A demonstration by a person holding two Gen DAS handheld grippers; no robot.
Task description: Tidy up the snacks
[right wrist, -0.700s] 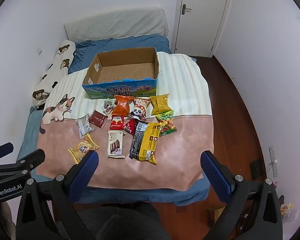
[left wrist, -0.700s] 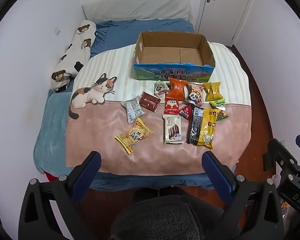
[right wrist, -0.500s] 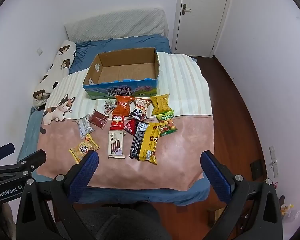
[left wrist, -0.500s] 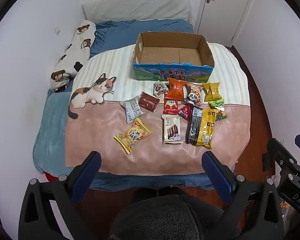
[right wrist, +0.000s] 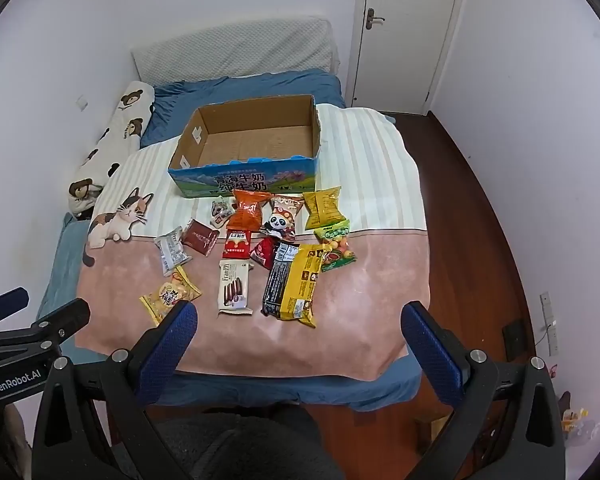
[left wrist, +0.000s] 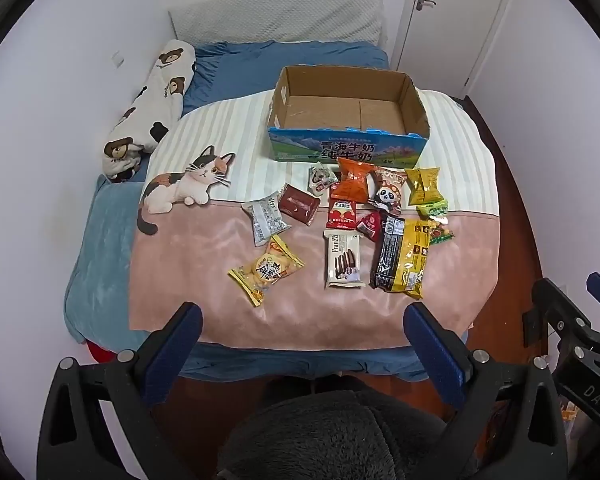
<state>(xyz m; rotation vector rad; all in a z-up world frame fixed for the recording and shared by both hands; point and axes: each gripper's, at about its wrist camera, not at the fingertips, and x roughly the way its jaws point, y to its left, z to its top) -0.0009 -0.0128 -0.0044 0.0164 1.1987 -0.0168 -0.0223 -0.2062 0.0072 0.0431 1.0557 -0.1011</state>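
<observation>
Our left gripper (left wrist: 302,334) and right gripper (right wrist: 300,334) hover wide, empty; snack packets (left wrist: 342,258) look light, crinkly, slippery; we'd pinch mid-body, toward cardboard box (left wrist: 348,152).

a bear-print pillow (left wrist: 148,108) beside a cat-print blanket (left wrist: 204,128).

Matt cardboard box (left wrist: 346,114), glossy plastic snack packets (left wrist: 400,258), soft cloth blanket (left wrist: 204,280), polished wood floor (right wrist: 476,216)

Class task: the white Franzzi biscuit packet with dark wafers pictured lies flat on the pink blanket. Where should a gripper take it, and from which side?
Grip the white Franzzi biscuit packet across its two long edges at mid-length, coming from above. It lies flat, long and narrow, with bare blanket on its left; the black-and-yellow packet lies close on its right.
</observation>
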